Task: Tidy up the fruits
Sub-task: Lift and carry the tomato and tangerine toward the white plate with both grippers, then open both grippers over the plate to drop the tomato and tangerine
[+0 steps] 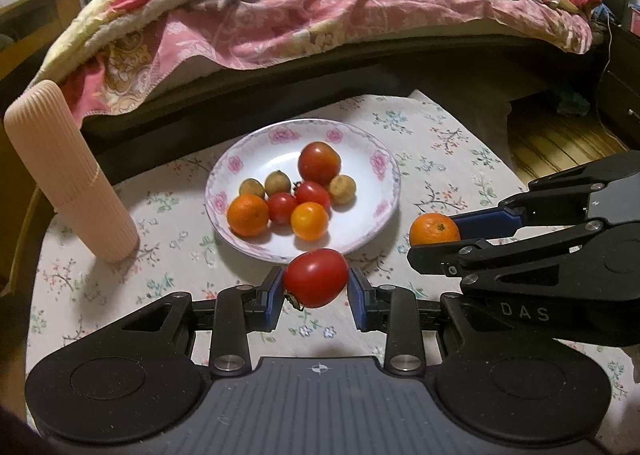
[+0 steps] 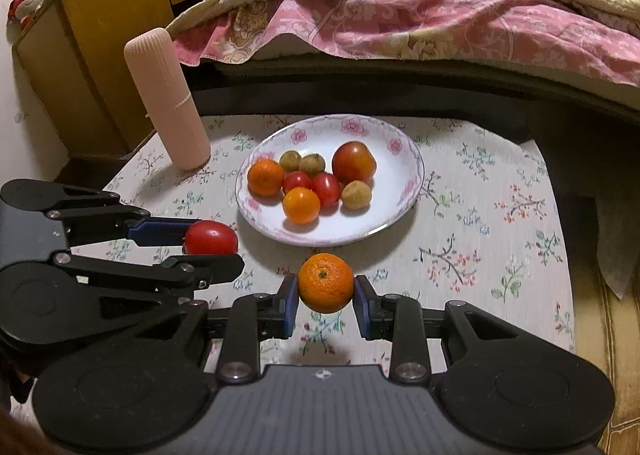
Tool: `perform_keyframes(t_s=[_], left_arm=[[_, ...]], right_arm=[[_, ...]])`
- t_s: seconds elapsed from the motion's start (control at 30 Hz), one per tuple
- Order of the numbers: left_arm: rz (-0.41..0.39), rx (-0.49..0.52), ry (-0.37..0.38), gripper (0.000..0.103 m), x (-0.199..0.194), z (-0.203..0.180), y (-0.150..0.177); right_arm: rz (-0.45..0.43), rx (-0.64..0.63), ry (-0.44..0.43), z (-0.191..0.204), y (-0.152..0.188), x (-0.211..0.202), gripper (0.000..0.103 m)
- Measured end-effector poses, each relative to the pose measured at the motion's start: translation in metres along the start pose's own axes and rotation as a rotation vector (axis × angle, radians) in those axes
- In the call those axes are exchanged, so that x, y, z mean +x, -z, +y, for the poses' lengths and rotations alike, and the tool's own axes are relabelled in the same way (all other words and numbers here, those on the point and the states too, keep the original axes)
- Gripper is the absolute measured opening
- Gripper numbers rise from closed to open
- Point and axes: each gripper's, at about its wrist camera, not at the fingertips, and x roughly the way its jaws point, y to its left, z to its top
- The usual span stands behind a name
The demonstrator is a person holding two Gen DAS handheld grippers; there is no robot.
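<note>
A white floral plate (image 1: 372,211) (image 2: 400,171) on the table holds several fruits: tomatoes, oranges and small brown fruits. My left gripper (image 1: 316,287) (image 2: 212,251) is shut on a red tomato (image 1: 316,277) (image 2: 211,237) just in front of the plate's near rim. My right gripper (image 2: 326,297) (image 1: 456,235) is shut on an orange (image 2: 326,282) (image 1: 434,229), right of the left gripper and close to the plate's rim.
A tall ribbed pink cylinder (image 1: 68,171) (image 2: 166,99) stands left of the plate. The table has a floral cloth (image 2: 480,223). A bed with a pink quilt (image 1: 320,15) lies behind. A wooden cabinet (image 2: 80,47) is at the far left.
</note>
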Motion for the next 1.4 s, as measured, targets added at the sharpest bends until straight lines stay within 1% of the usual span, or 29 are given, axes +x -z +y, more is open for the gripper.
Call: perform_keyframes(t_s=[0.63,1.03,1.17,1.4], left_arm=[[-0.01,-0.02,-0.033,0.04,0.028,0.015,-0.025],[-0.017,-0.021,-0.049,0.04,0.051,0.019,-0.043],[-0.019,-0.011,-0.059,0.04,0.059,0.018,-0.047],[-0.012,-0.022,-0.063,0.04,0.071,0.023,-0.051]], right_arm=[[-0.01,0.008,-0.011,-0.014,-0.032,0.031,0.033],[-0.023,-0.001,0.001,-0.027,-0.048,0.05,0.033],[-0.026,-0.003,0.005,-0.033,-0.053,0.057,0.033],[-0.016,0.003,0.008,-0.04,-0.06,0.072,0.033]])
